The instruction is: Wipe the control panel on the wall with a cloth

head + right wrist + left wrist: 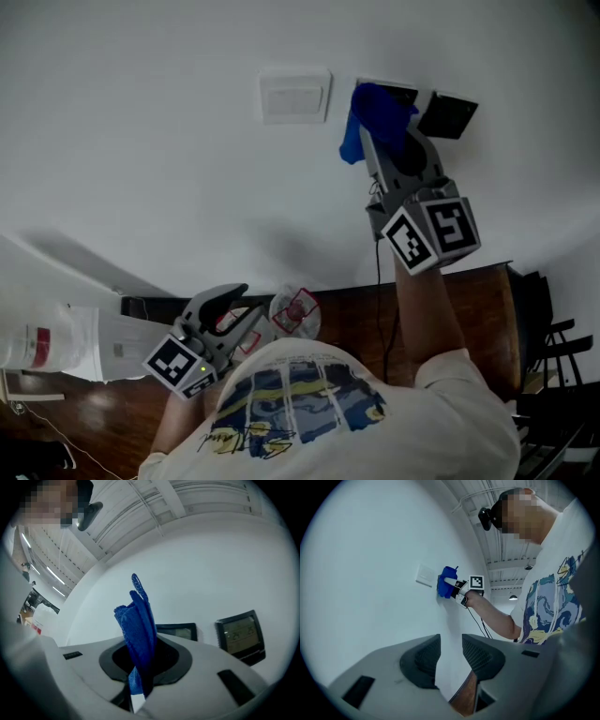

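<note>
A bunched blue cloth (373, 120) is clamped in my right gripper (384, 141), which is raised to the white wall and presses the cloth against a dark control panel (400, 92) that it mostly hides. A second dark panel (447, 114) with a display sits just to the right, uncovered. In the right gripper view the cloth (138, 629) sticks up between the jaws, with the two panels (180, 631) (241, 633) behind. My left gripper (223, 305) hangs low beside the person's body, open, with nothing between its pads (425, 660).
A white switch plate (294, 96) is on the wall left of the cloth. Below, a dark wooden surface (478, 300) runs along the wall, with a round red-labelled item (295, 313), a white bag (66, 342) at left and a cable (379, 281). Chairs (555, 347) stand at right.
</note>
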### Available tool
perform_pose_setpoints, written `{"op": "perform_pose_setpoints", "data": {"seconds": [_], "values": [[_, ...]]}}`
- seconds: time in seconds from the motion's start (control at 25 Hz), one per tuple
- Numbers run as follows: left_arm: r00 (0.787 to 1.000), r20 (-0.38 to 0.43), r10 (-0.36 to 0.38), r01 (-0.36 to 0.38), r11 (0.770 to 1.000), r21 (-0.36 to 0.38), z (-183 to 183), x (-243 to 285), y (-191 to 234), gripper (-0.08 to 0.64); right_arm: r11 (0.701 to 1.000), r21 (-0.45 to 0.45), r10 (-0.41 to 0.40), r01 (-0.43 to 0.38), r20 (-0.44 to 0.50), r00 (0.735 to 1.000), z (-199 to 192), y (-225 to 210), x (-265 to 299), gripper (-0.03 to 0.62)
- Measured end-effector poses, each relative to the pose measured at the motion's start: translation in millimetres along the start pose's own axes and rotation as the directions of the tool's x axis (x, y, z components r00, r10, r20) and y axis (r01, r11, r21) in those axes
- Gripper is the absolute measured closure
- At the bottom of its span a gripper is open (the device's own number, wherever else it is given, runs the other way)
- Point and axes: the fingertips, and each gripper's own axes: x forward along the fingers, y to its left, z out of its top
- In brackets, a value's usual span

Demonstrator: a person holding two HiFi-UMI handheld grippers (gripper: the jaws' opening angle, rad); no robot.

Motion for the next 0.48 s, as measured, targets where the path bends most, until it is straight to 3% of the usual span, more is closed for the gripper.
{"op": "perform_pose_setpoints", "data": {"seconds": [0.28, 0.48], "values": [[0.999, -0.018, -0.033, 0.033, 0.999, -0.016, -8.7, -0.4, -3.4, 0.440, 0.996, 0.007, 0.086, -0.086, -0.037, 0.996, -9.9, 31.8, 9.3, 0.505], [0.998, -0.003, -0.070, 0.070, 0.998, 0.002, -2.0, 21.3, -12.5, 0.440, 1.000, -0.005, 0.013, -0.013, -0.011, 1.000, 10.3, -6.2, -37.8, 0.505]]}}
